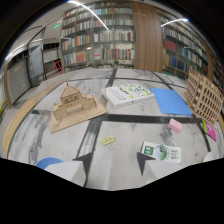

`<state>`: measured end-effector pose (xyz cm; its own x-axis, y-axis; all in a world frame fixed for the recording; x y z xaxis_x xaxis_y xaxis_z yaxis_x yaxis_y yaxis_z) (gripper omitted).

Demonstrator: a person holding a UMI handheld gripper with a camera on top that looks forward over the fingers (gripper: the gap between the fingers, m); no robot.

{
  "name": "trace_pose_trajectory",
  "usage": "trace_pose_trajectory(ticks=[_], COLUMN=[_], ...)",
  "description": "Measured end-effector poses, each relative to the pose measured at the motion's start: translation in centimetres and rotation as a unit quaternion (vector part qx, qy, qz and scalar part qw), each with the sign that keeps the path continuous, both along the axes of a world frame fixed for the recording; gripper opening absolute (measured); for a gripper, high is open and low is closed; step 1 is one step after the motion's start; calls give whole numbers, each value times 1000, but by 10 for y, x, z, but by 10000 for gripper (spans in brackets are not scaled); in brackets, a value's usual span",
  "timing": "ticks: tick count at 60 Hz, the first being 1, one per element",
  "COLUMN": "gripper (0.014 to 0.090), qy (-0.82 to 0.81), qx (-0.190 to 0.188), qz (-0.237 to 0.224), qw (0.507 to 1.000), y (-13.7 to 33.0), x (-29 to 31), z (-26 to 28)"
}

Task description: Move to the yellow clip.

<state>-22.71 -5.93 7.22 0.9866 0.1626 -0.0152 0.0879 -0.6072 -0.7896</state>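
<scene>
Tongs (114, 162): mine, released; the two dark fingertips (84, 160) point inward with a wide gap and nothing held between them.
Yellow clip (107, 141): small and flat, lying on the grey bench (45, 135) just ahead of my tongs, a little toward the left fingertip, touching neither.
Black tape lines (145, 118): they cross the bench; the clip lies just beside the one running toward me.
Wooden building model (73, 105): on a flat board, beyond the clip toward the bench's far left.
Book (127, 94): white cover with coloured dots, beyond the clip near the far middle of the bench.
Blue sheet (170, 101): just beside the book, on its right.
Wooden lattice model (202, 97): at the bench's right edge.
Pink notes (175, 125): near the right edge, one more beside it.
Green-and-white card (161, 151): just ahead of my right fingertip.
Bookshelves (100, 37): tall, filled, well beyond the bench.
</scene>
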Motion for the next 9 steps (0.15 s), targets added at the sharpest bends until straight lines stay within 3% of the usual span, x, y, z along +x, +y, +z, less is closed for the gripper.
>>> trace_pose_trajectory(ticks=[9], gripper=[854], qy=[-1], qx=[1], qz=[4], qw=[1000], y=[0], x=[0], z=[1])
